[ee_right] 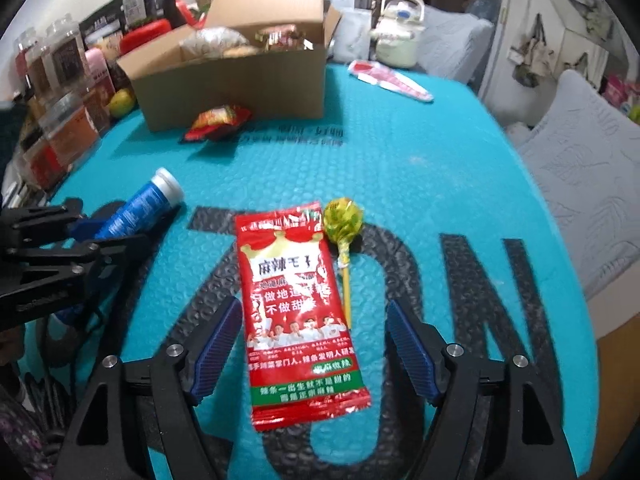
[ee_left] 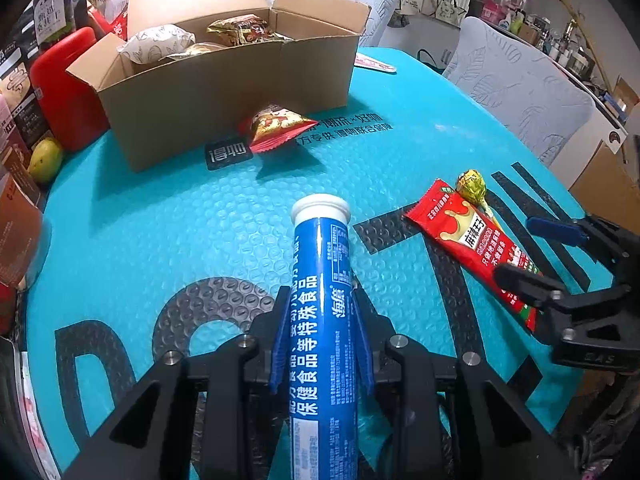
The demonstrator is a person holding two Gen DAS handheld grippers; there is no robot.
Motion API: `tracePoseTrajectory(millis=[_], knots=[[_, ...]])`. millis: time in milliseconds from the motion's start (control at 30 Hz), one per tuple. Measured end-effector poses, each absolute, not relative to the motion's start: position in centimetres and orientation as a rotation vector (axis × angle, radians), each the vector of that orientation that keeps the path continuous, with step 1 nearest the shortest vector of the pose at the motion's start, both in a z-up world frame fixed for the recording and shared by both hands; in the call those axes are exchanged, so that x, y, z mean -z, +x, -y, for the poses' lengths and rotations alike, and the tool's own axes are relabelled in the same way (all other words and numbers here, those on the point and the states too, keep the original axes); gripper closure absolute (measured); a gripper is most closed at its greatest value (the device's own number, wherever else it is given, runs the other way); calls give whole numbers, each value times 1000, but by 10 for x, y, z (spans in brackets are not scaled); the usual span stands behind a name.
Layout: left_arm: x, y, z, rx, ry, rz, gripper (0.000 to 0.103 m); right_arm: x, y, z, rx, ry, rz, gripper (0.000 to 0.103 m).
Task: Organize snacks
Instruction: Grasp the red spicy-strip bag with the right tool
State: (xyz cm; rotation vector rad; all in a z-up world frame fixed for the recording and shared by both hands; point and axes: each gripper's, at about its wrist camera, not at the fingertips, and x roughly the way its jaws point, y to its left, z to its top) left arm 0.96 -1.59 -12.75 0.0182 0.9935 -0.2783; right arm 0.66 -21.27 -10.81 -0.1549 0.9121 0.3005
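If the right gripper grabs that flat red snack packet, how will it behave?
The red snack packet looks thin and glossy, so it would probably flop and may slip between the pads. Lying flat on the blue mat, it likely resists edge pinching.

Surface (ee_right: pixel 400 168) under teal bubble-textured mat with big black lettering. Grey quilted chair backs (ee_left: pixel 516 92) along far and right edges. Cream kettle (ee_right: pixel 398 28) beyond far edge. White cabinet (ee_right: pixel 560 40) hung with tote bags behind. Jars (ee_right: pixel 64 60), boxes crowd left edge.
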Motion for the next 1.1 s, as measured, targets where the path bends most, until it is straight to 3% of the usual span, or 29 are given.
tracePoseTrajectory(millis=[533, 600, 800, 1100], knots=[[127, 4, 1, 245, -6, -995, 74, 124, 18, 202, -409, -113, -958, 27], [127, 4, 1, 237, -6, -997, 74, 122, 18, 202, -420, -112, -955, 32], [126, 3, -3, 225, -23, -1001, 74, 116, 16, 202, -454, -76, -927, 32], [127, 2, -2, 217, -10, -995, 74, 124, 25, 186, -418, -234, -919, 32]])
